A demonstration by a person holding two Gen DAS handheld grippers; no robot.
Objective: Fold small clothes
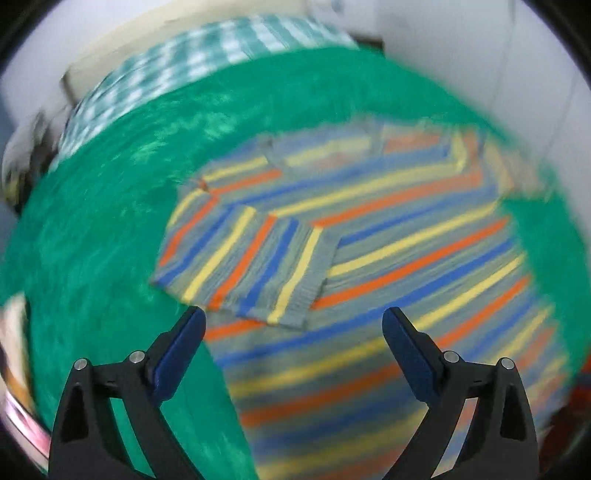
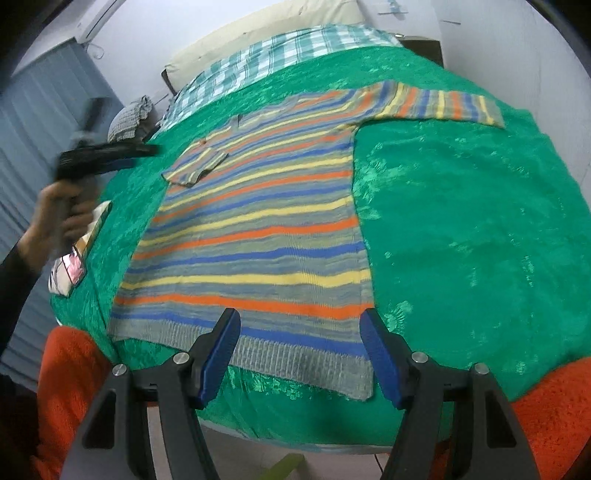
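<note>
A striped knit sweater (image 2: 255, 236) in grey, blue, yellow and orange lies flat on a green cover (image 2: 461, 229). Its left sleeve (image 2: 195, 166) is folded in over the chest; its right sleeve (image 2: 443, 103) lies stretched out to the right. My left gripper (image 1: 293, 317) is open and empty, hovering just above the folded sleeve (image 1: 251, 266); the left wrist view is motion-blurred. It also shows in the right wrist view (image 2: 107, 155), held in a hand at the left. My right gripper (image 2: 299, 321) is open and empty above the sweater's ribbed hem (image 2: 280, 354).
A green-and-white checked cloth (image 2: 280, 55) and a cream pillow (image 2: 266, 26) lie at the far end. A small packet (image 2: 79, 254) lies at the cover's left edge. An orange blanket (image 2: 70, 373) hangs at the near corners. A grey bundle (image 2: 129, 118) sits far left.
</note>
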